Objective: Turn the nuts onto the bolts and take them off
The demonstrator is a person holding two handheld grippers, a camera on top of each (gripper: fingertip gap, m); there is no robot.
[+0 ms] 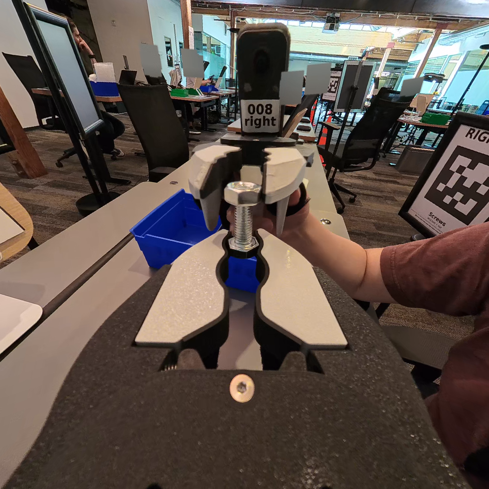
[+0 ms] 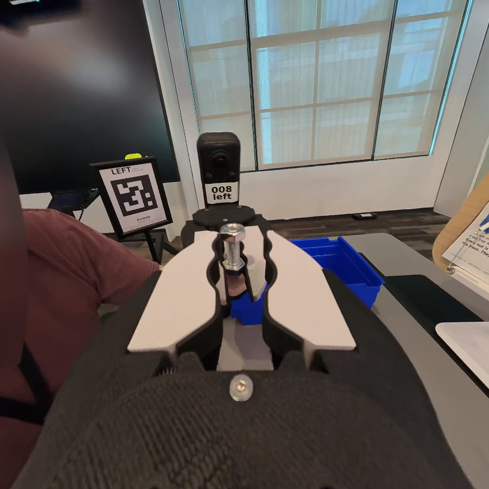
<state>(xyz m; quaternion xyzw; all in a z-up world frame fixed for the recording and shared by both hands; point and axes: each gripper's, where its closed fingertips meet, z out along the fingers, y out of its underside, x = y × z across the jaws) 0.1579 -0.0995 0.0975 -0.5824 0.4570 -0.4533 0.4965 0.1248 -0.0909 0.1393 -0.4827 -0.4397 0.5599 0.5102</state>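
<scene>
Above the blue bin (image 1: 169, 232), the left gripper (image 1: 243, 247) is pinching the nut (image 1: 243, 243) while the right gripper (image 1: 243, 195) is clamping the hex bolt (image 1: 242, 211) head; threading underway, calling next for twisting

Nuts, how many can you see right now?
1. The nut sits on the threaded end of the bolt, gripped by the left claw; the right claw holds the bolt's head. More may lie hidden inside the blue bin.

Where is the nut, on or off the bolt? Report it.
On: the nut encircles the bolt threads, with bare threads between it and the head.
</scene>
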